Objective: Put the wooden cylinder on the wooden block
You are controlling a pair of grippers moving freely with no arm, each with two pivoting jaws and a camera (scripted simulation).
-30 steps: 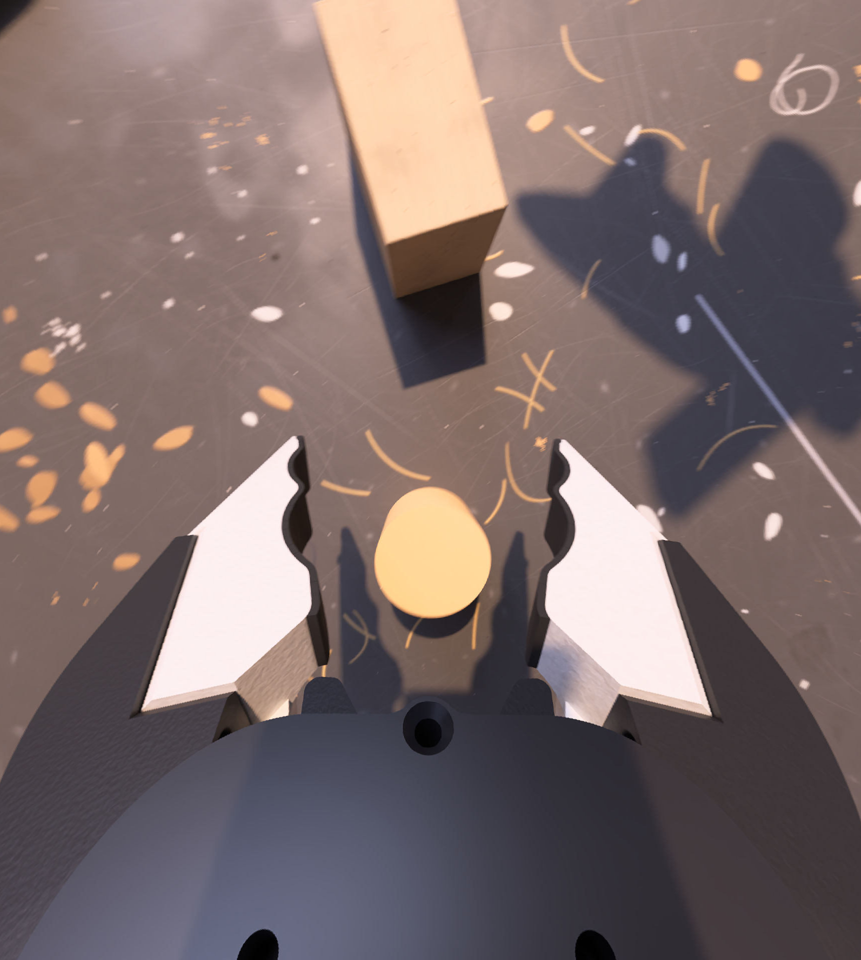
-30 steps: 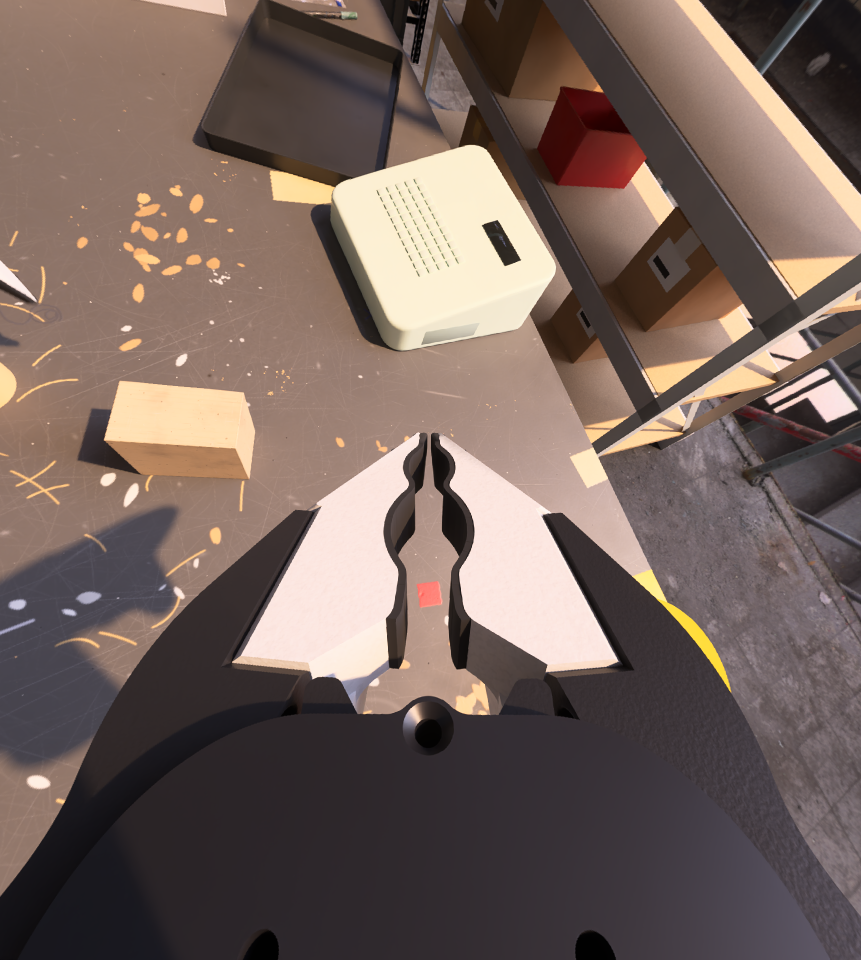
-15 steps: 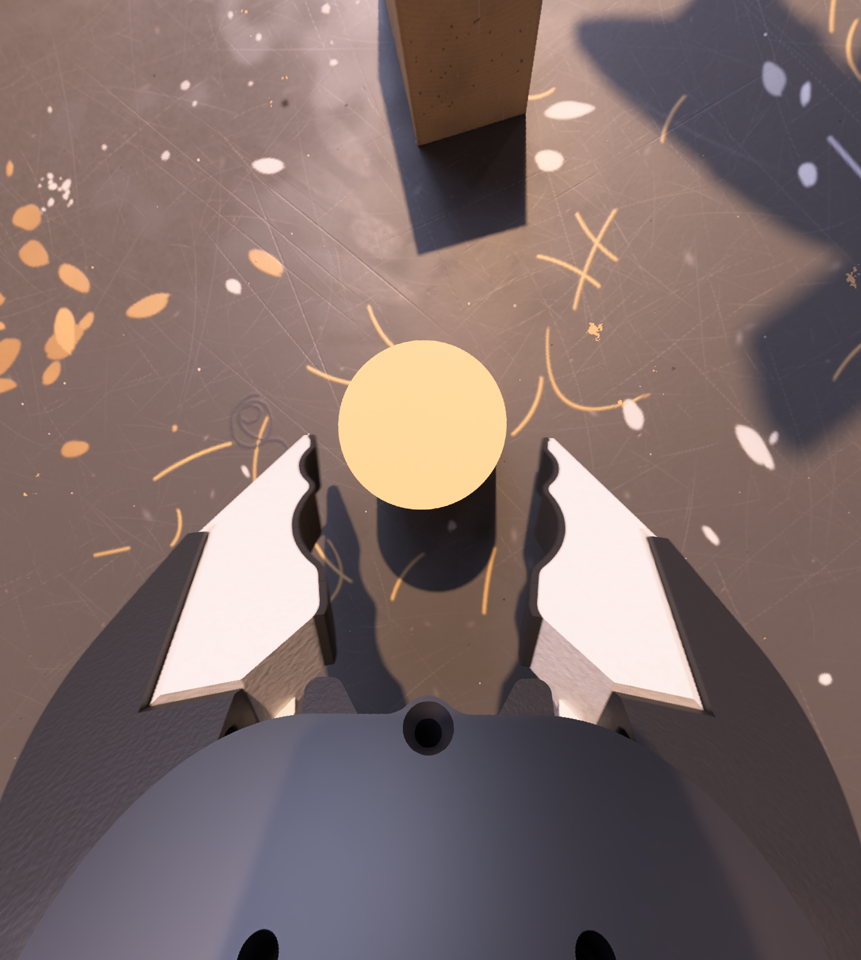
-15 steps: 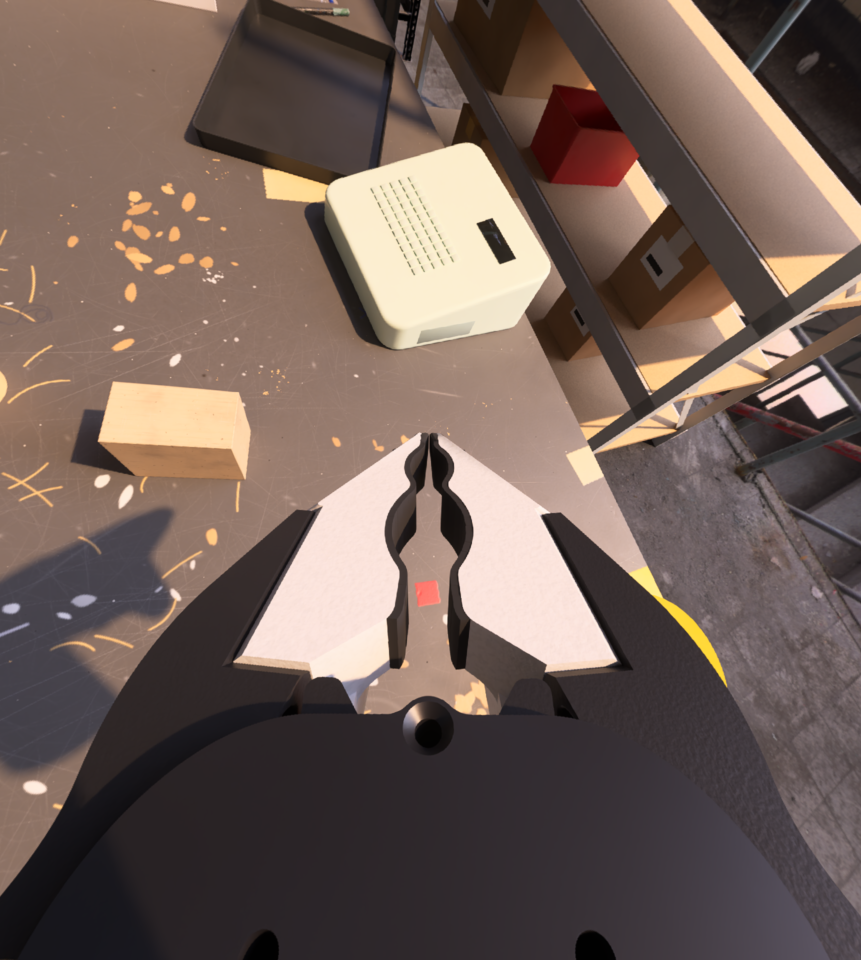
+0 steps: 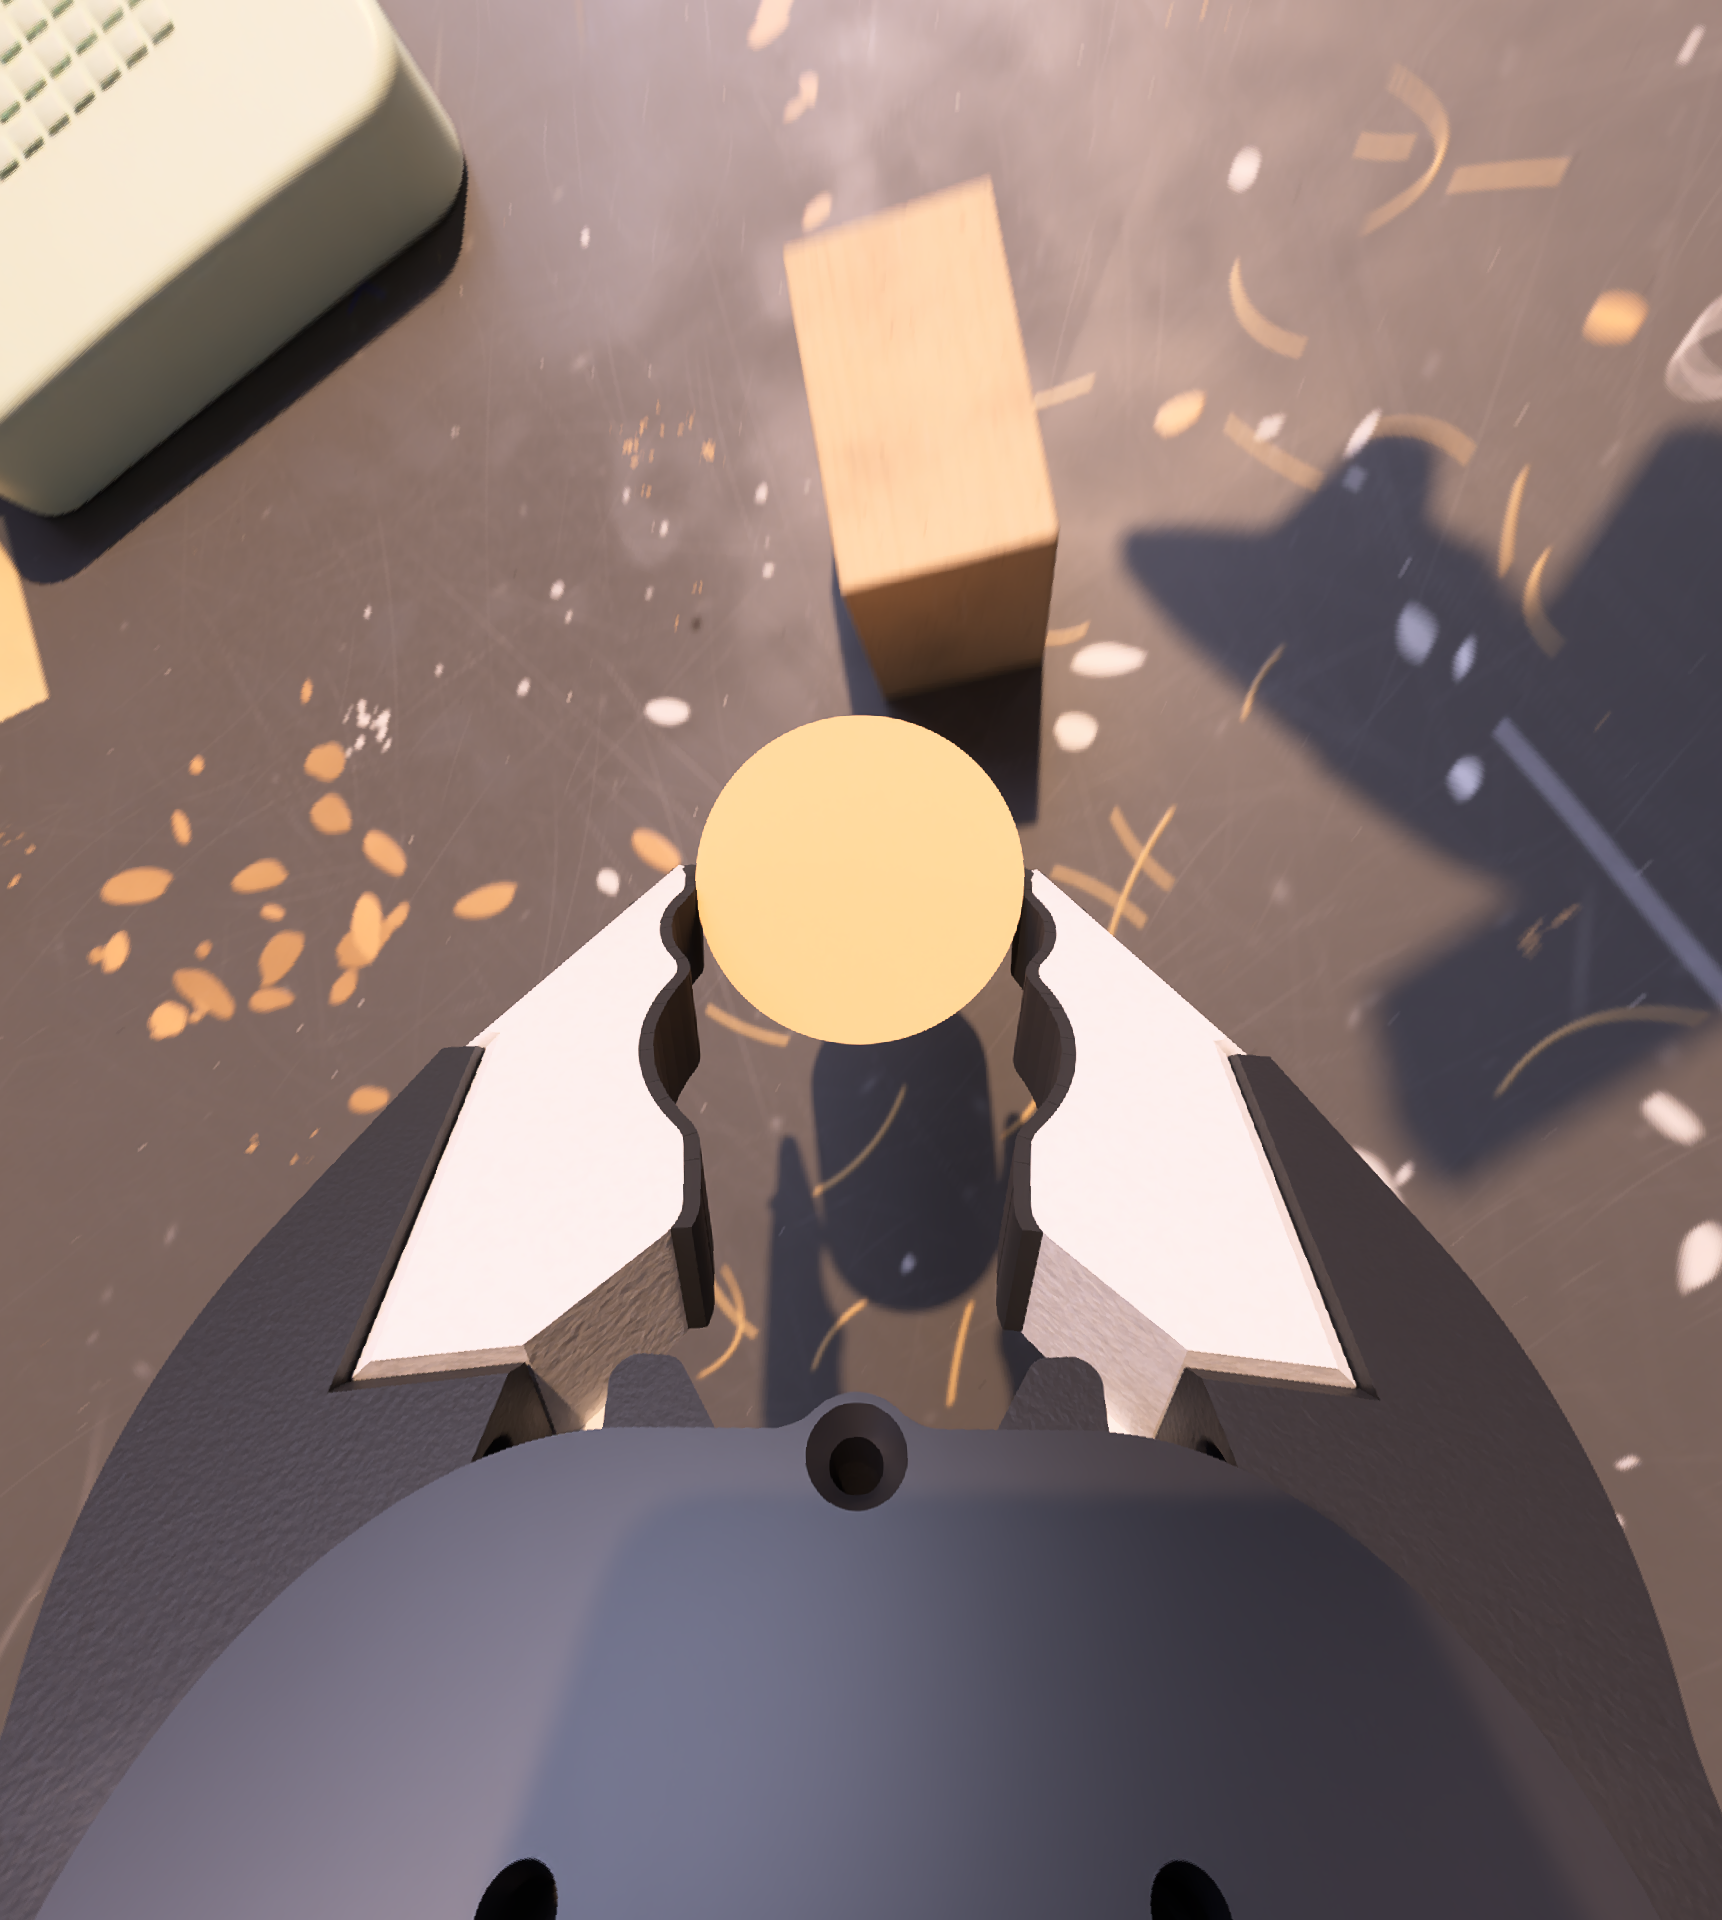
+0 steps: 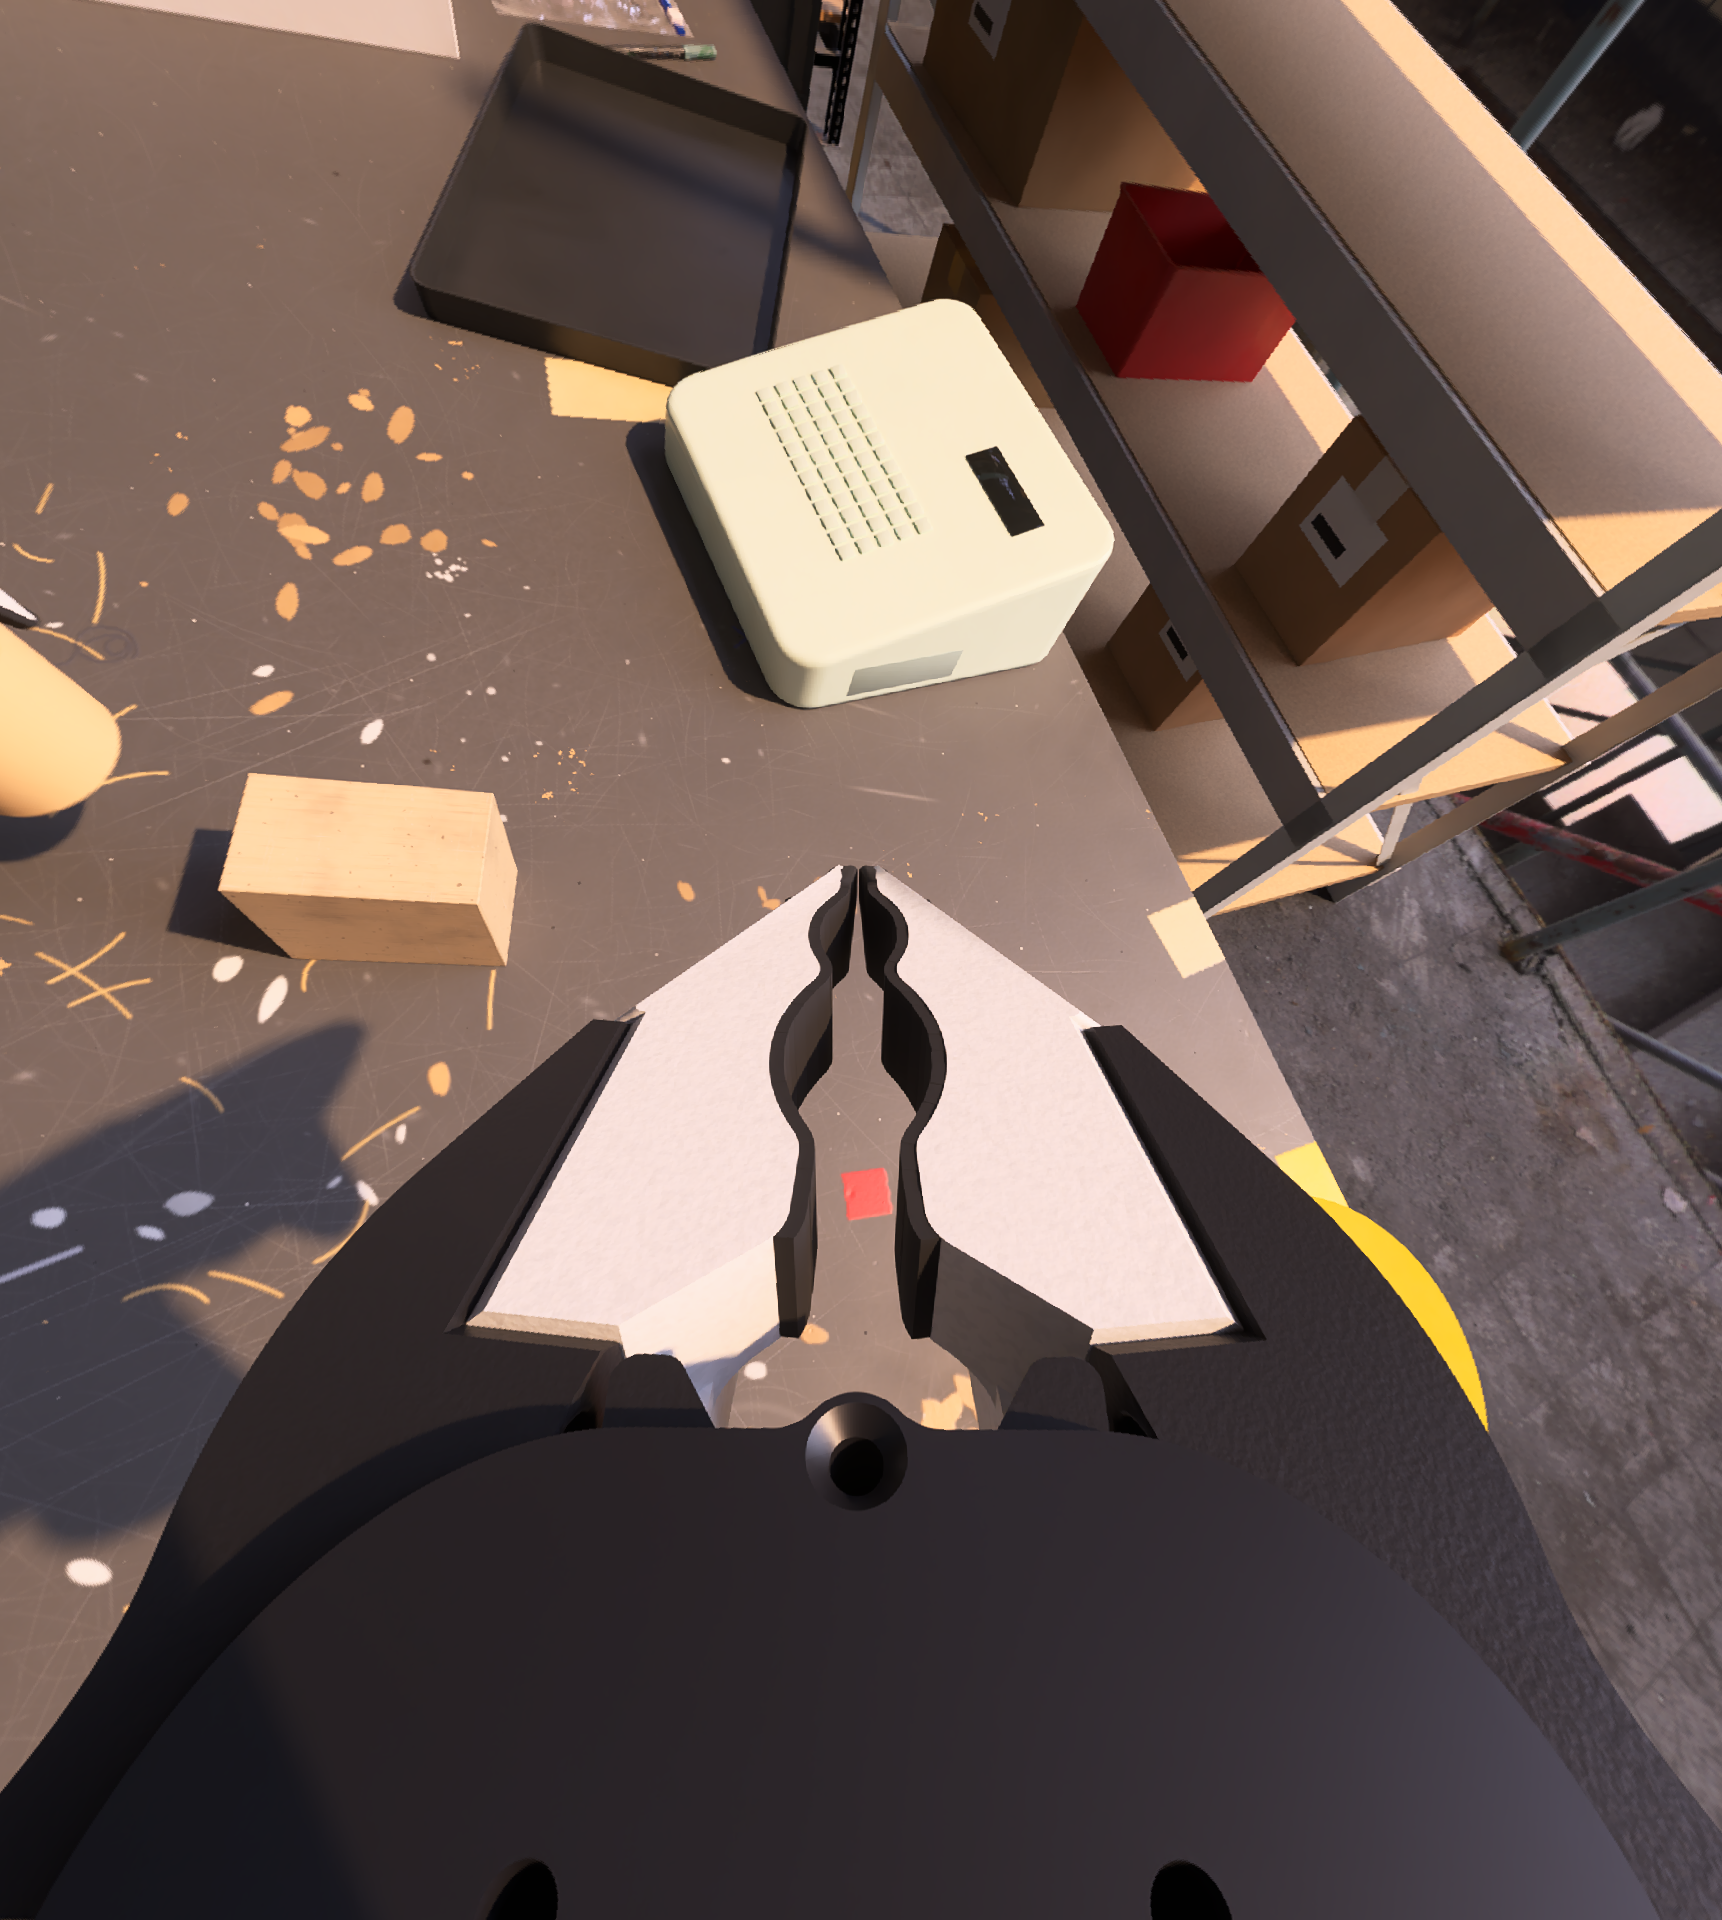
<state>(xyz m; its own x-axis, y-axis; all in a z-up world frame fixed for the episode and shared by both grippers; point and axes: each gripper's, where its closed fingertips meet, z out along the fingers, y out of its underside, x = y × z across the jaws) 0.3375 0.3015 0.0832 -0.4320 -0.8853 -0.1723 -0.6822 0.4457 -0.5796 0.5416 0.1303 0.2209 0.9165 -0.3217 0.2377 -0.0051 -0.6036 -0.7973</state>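
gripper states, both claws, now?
Left claw: closed on the wooden cylinder, fingertips against its sides.
Right claw: closed, holding nothing; fingertips nearly touching.

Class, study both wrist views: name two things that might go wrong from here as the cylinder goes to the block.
1. The left gripper pinches the wooden cylinder only at its fingertips, so it may slip or tilt.
2. The wooden block has a narrow top; an off-centre cylinder could topple off, or nudge the block.
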